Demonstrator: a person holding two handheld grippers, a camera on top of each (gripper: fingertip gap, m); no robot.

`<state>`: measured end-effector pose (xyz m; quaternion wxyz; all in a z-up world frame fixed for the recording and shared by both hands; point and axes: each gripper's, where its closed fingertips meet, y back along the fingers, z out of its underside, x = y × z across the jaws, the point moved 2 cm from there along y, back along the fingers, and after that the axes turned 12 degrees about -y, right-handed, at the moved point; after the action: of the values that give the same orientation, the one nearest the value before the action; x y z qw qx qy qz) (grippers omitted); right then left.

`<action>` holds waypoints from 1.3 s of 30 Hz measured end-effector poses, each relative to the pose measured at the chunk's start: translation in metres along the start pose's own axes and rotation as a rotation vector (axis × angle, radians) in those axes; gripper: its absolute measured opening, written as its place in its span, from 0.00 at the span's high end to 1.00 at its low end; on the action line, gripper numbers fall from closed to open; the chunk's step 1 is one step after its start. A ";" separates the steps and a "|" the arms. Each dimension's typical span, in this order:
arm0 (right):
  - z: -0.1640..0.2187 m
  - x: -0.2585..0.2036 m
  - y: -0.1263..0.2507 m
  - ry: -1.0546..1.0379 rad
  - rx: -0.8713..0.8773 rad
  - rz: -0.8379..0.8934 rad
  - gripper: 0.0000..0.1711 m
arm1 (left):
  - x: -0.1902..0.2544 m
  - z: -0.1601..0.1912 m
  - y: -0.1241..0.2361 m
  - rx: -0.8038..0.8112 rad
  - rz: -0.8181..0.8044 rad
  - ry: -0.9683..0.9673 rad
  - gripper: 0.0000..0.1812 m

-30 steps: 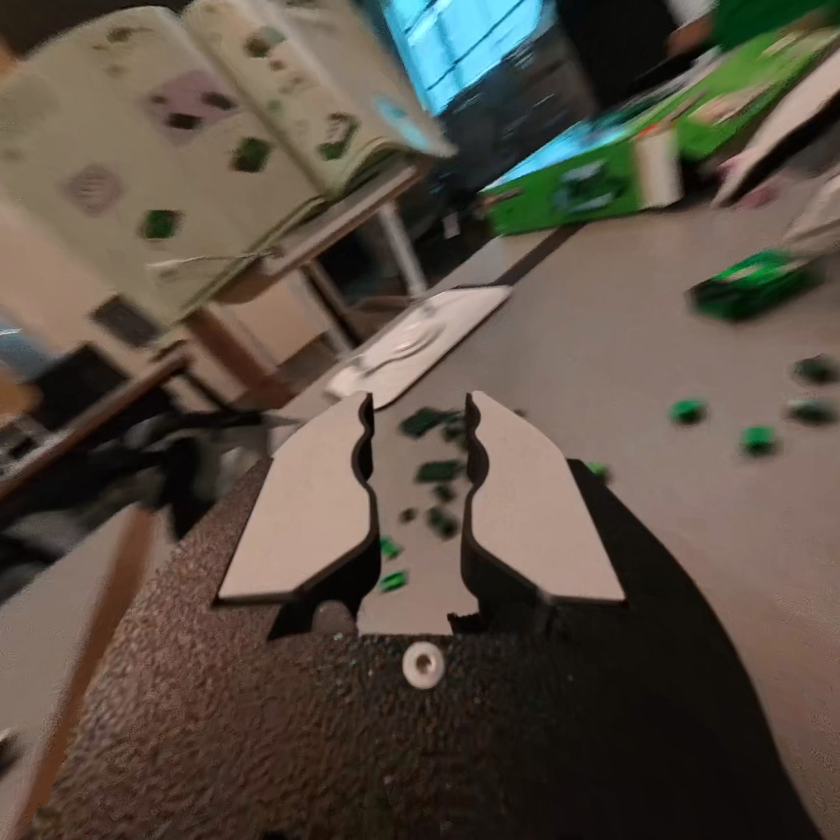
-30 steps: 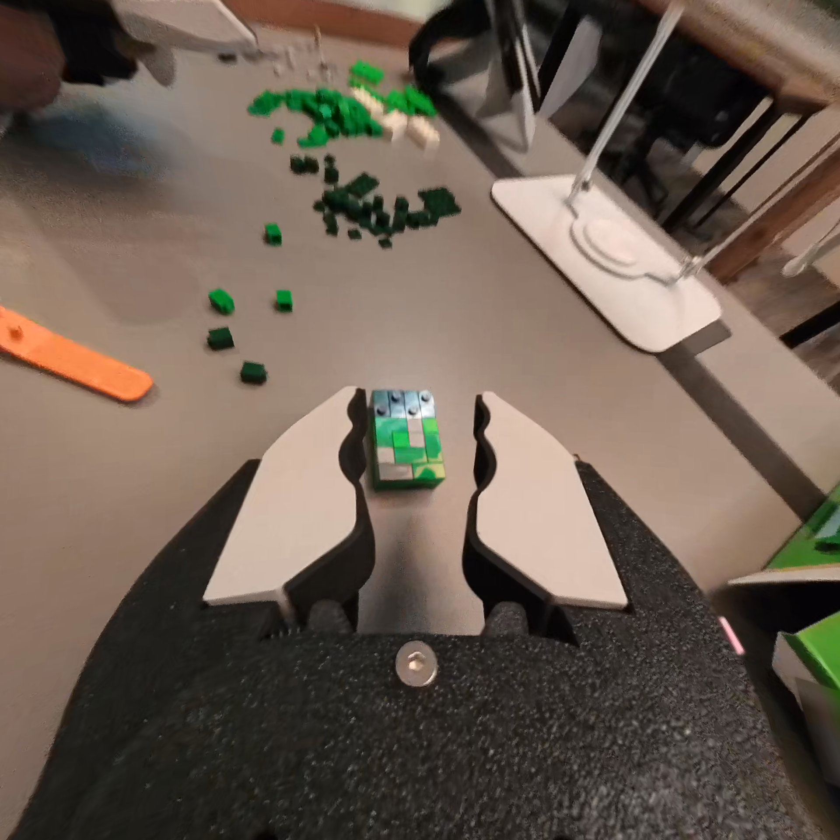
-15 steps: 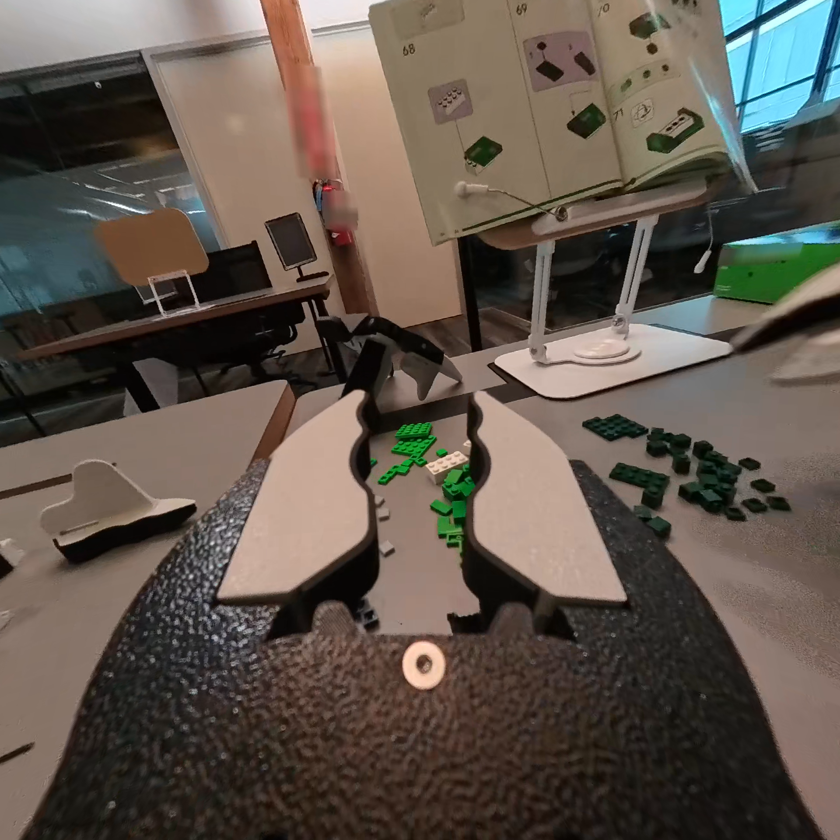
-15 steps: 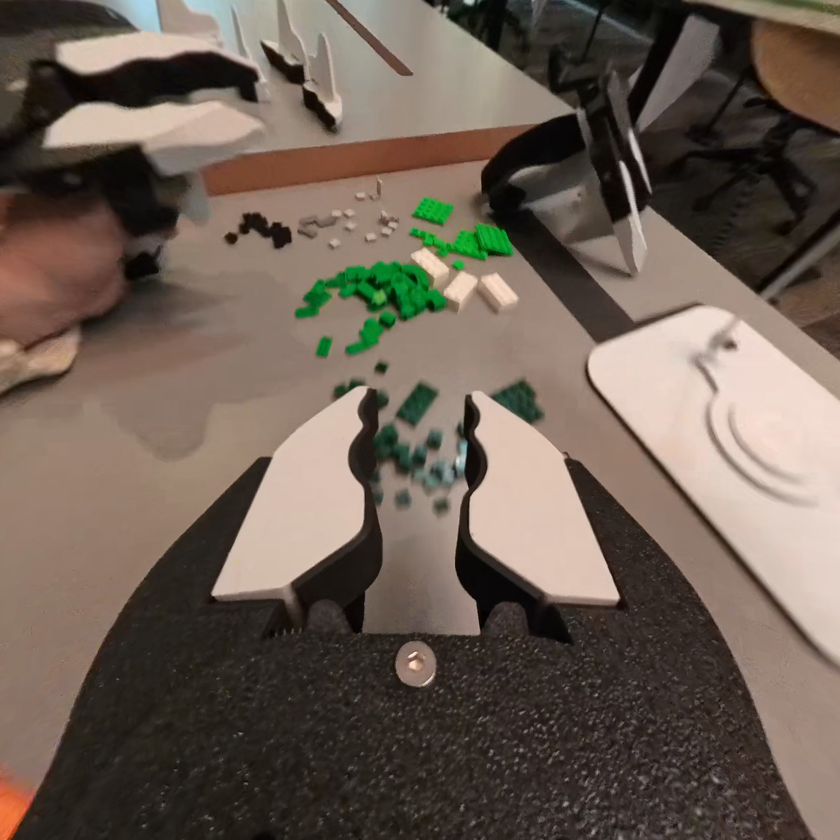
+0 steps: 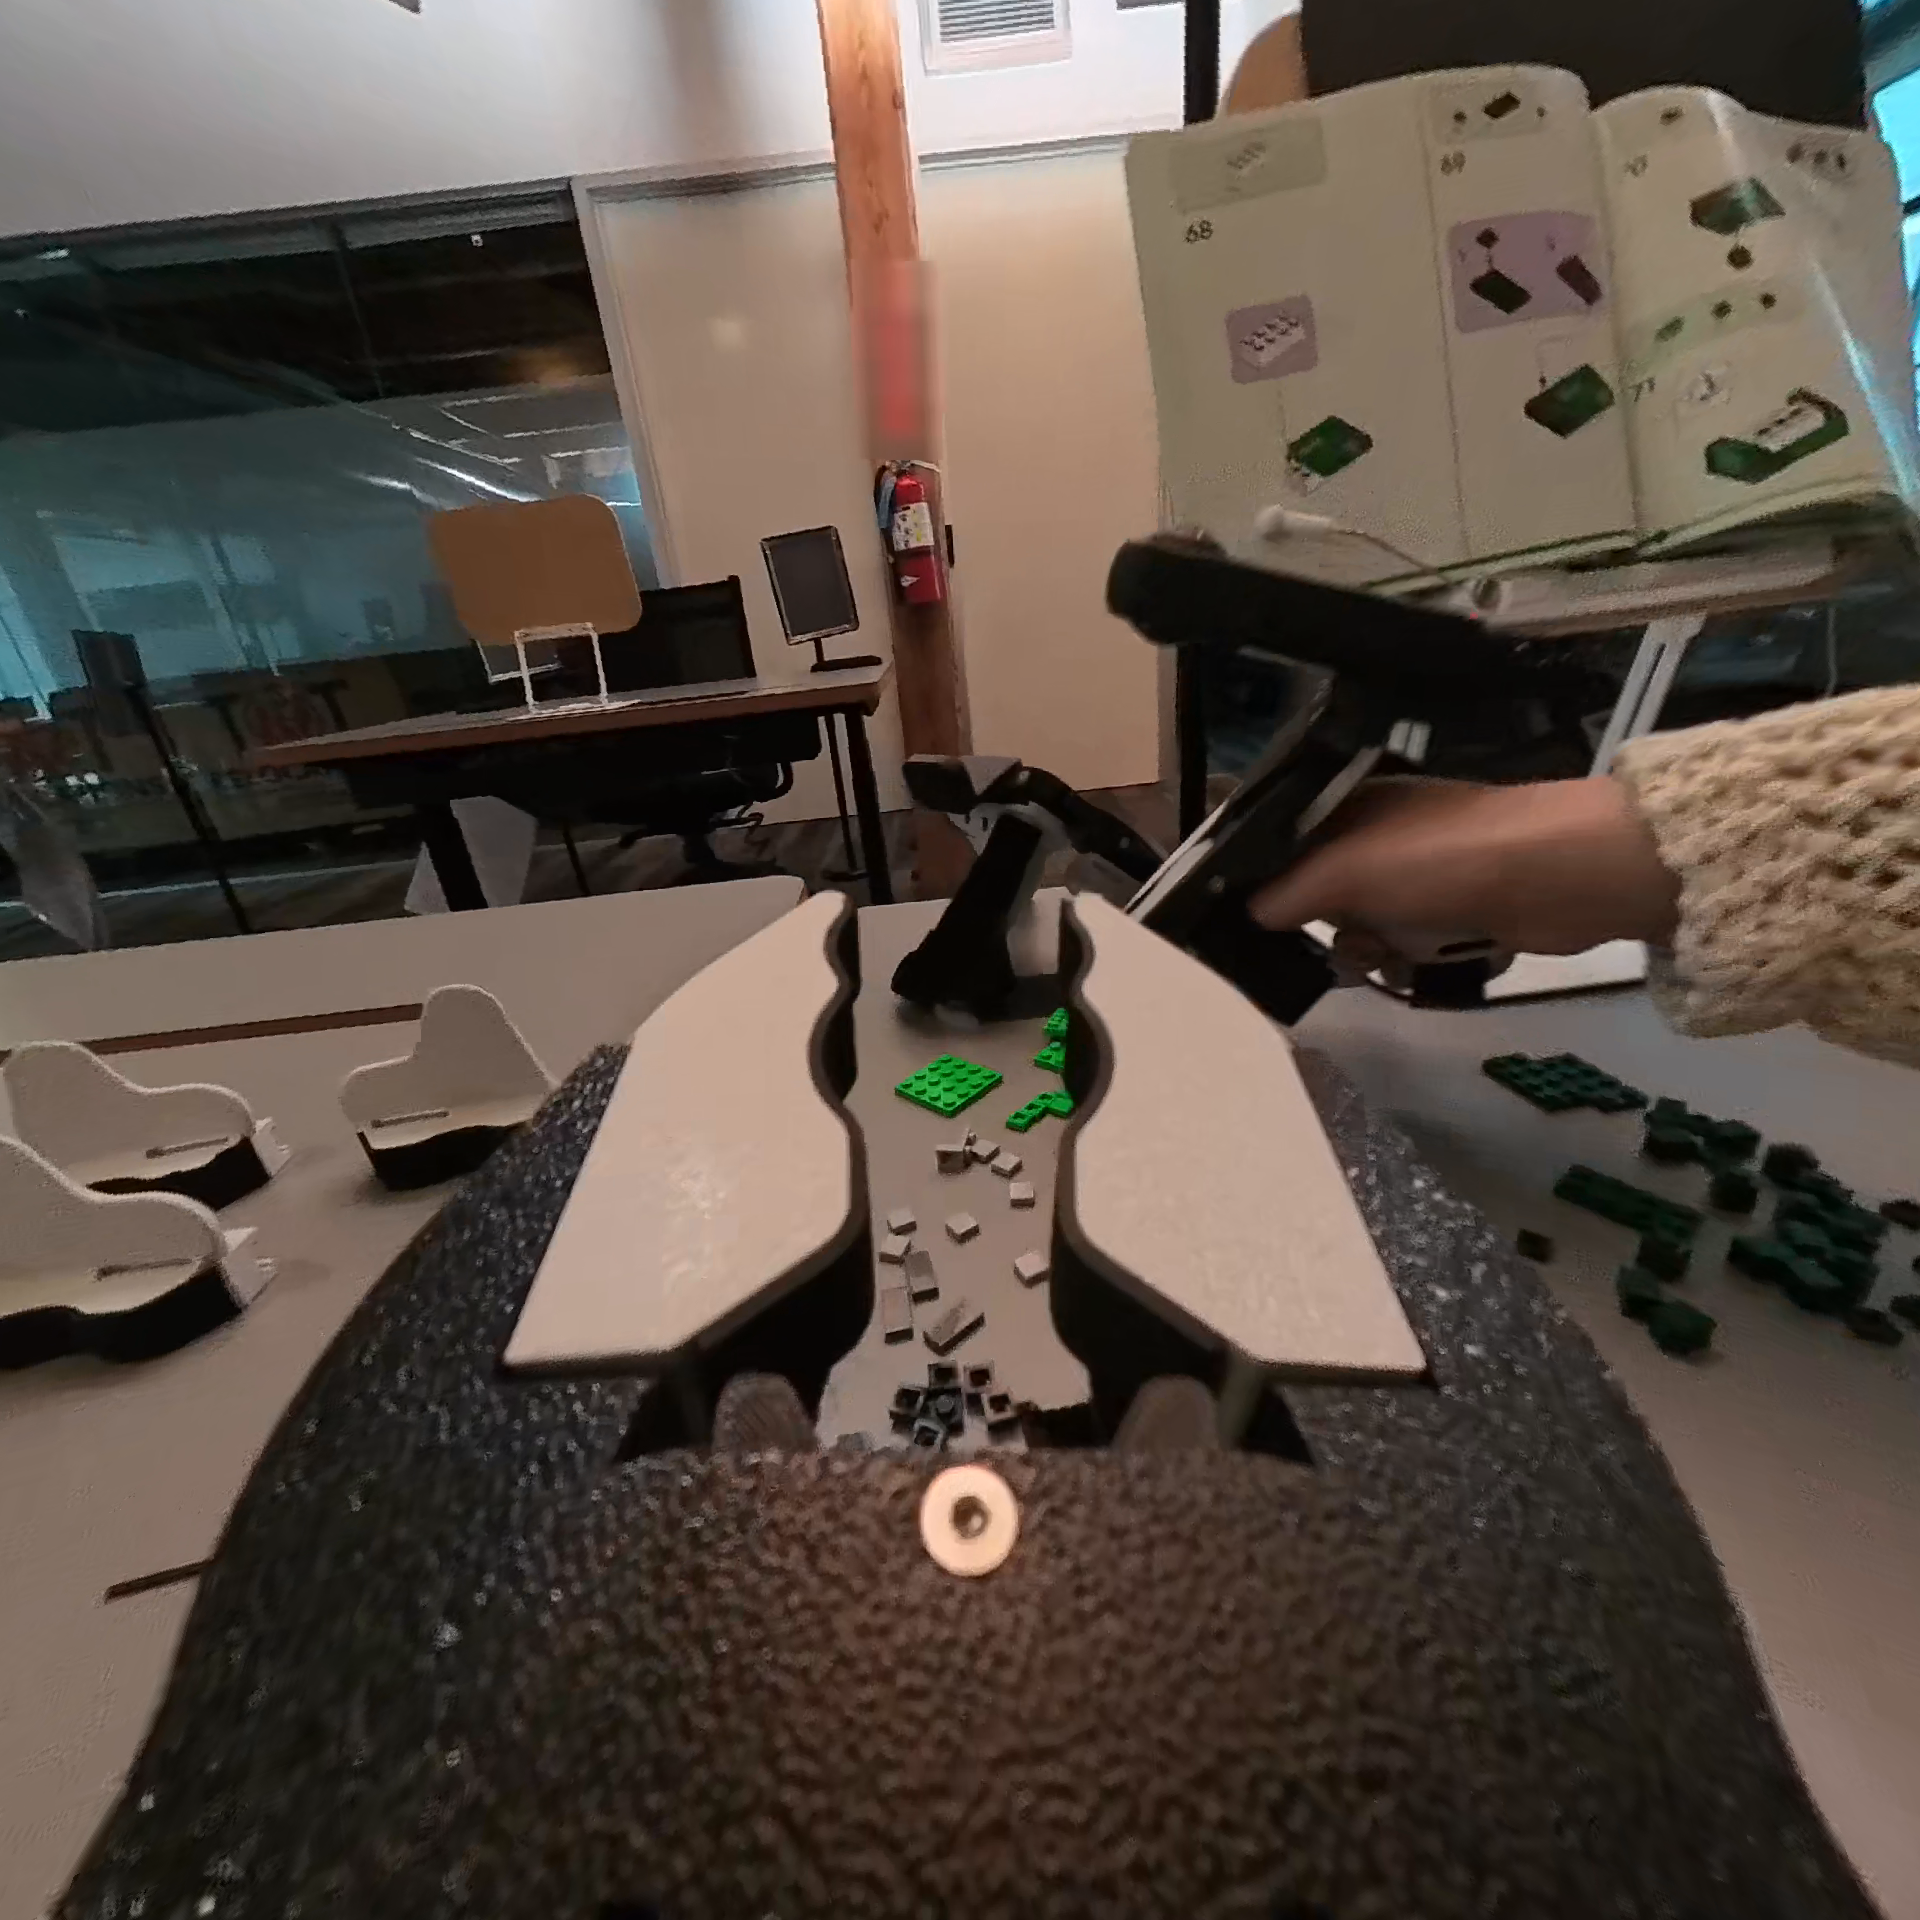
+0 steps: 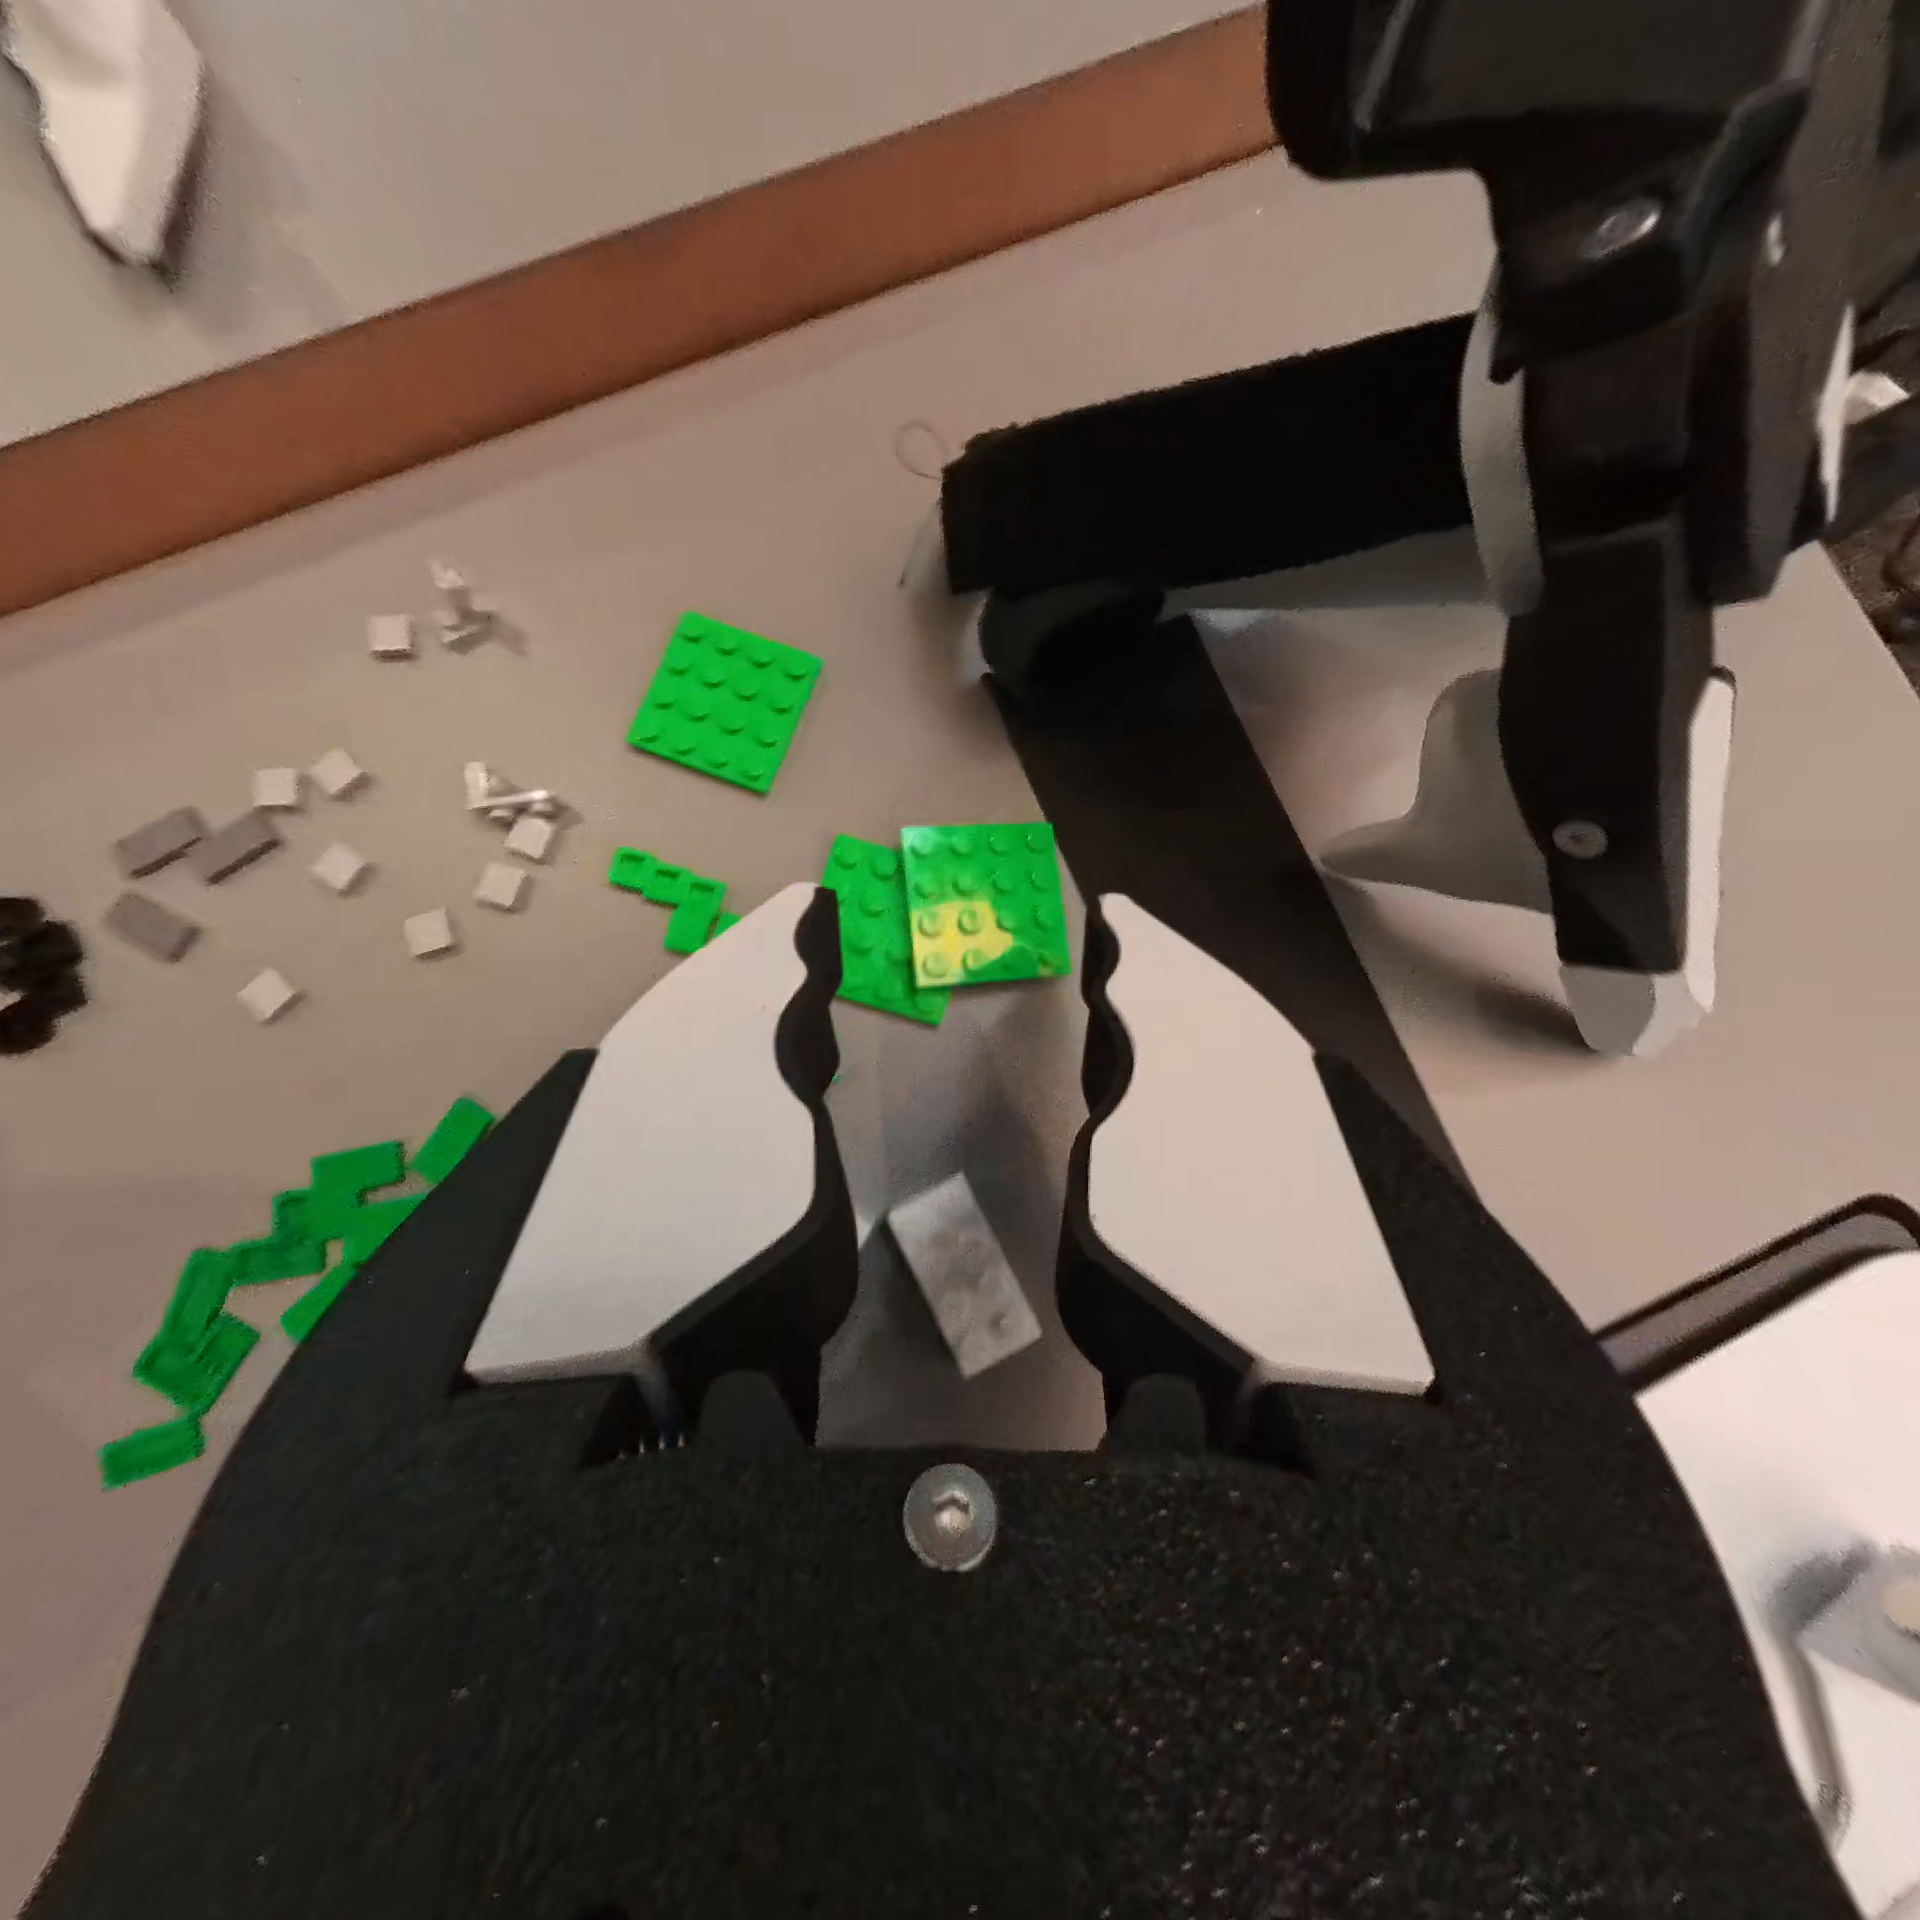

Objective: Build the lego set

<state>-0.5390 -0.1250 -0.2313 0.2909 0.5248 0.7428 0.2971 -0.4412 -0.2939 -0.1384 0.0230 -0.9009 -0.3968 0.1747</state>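
Left wrist view: the left hand-held gripper [image 5: 958, 940] hangs above the counter [image 5: 1558, 1475] with its fingers apart and nothing between them. Through the gap lie a green plate [image 5: 948, 1085], grey tiles [image 5: 961, 1226] and, nearest the camera, black bits [image 5: 951, 1405]. Dark green pieces [image 5: 1756, 1236] are scattered toward the counter's right edge. A hand [image 5: 1455, 873] in a knit sleeve [image 5: 1797, 883] holds the right hand-held gripper [image 5: 1236, 966] over the far part of the counter. An open manual [image 5: 1507, 343] rests on a stand behind it. Spare white fingers [image 5: 447, 1091] stand on the neighbouring counter at left.

Right wrist view: the right hand-held gripper [image 6: 956, 914] is also parted and empty, pointing down at the counter [image 6: 623, 499]. A light grey brick [image 6: 966, 1283] lies on the surface between its fingers. Just past the tips, two green plates overlap, the upper plate [image 6: 987, 899] marked with yellow. Another green plate [image 6: 727, 701] lies beyond, near the far edge. Green strips [image 6: 260, 1278], grey tiles [image 6: 343, 862] and black bits [image 6: 31, 971] lie at left.
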 end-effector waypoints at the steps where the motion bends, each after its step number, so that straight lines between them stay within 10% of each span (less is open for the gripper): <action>1: -0.001 0.001 -0.005 -0.001 -0.012 0.002 0.74 | 0.000 0.000 0.000 0.005 0.001 0.019 0.80; 20: -0.005 -0.012 0.003 0.128 -0.003 0.005 0.81 | 0.001 -0.001 -0.002 0.012 0.023 0.065 0.80; 29: 0.049 -0.057 0.135 0.414 0.224 0.029 0.82 | 0.008 0.000 -0.004 0.013 0.050 0.085 0.80; 39: 0.233 -0.043 0.300 0.197 0.305 0.245 0.82 | 0.085 -0.006 -0.011 0.020 0.288 0.171 0.80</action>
<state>-0.1715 -0.0522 -0.1546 0.0960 0.6175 0.7347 0.2641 -0.3938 -0.2244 -0.1560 0.0403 -0.9597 -0.2583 0.1030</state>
